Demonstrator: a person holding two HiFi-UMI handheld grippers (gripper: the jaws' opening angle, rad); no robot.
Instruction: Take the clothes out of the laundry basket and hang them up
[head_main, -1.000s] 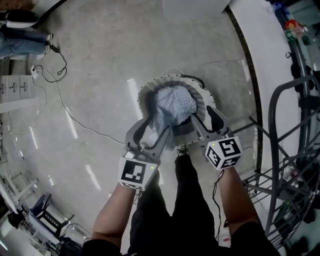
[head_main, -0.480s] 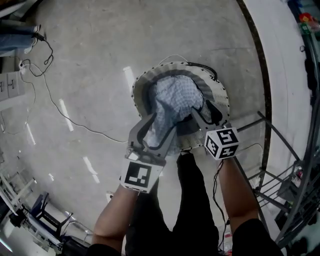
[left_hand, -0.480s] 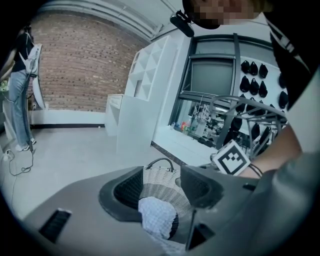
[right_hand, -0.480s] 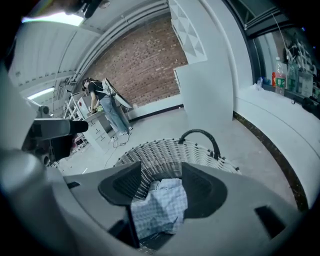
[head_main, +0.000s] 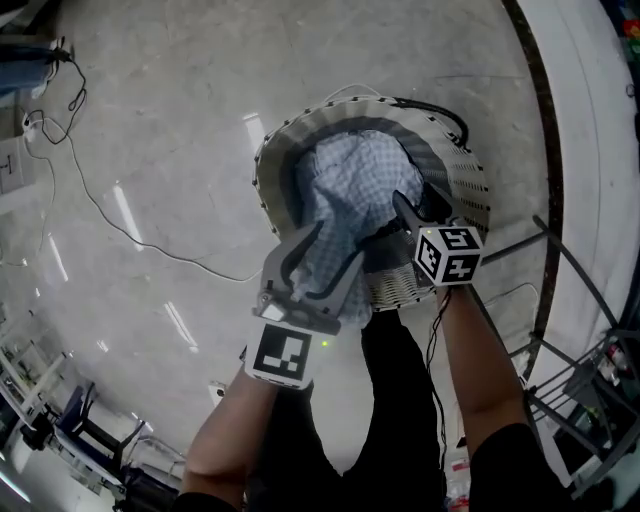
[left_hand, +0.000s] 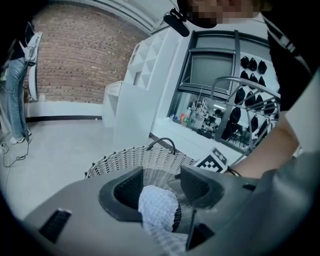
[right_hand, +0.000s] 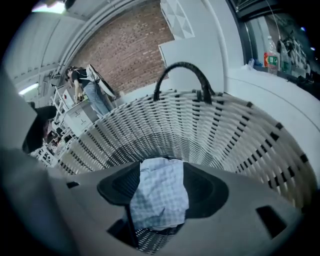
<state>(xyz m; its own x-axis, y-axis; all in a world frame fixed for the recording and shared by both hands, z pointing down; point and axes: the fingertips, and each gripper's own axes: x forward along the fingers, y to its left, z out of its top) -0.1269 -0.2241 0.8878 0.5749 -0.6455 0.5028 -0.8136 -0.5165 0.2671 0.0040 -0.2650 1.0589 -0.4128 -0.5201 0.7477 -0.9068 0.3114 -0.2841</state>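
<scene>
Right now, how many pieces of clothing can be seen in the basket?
1: a blue checked cloth, bunched in the middle of the basket. More may be hidden beneath it.

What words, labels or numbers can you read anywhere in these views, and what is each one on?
No text here can be read.
Left marker cube: black-and-white square pattern only, no letters.
Right marker cube: the same, pattern only.
Bottle label, red and green, in the right gripper view: too blurred to read.
</scene>
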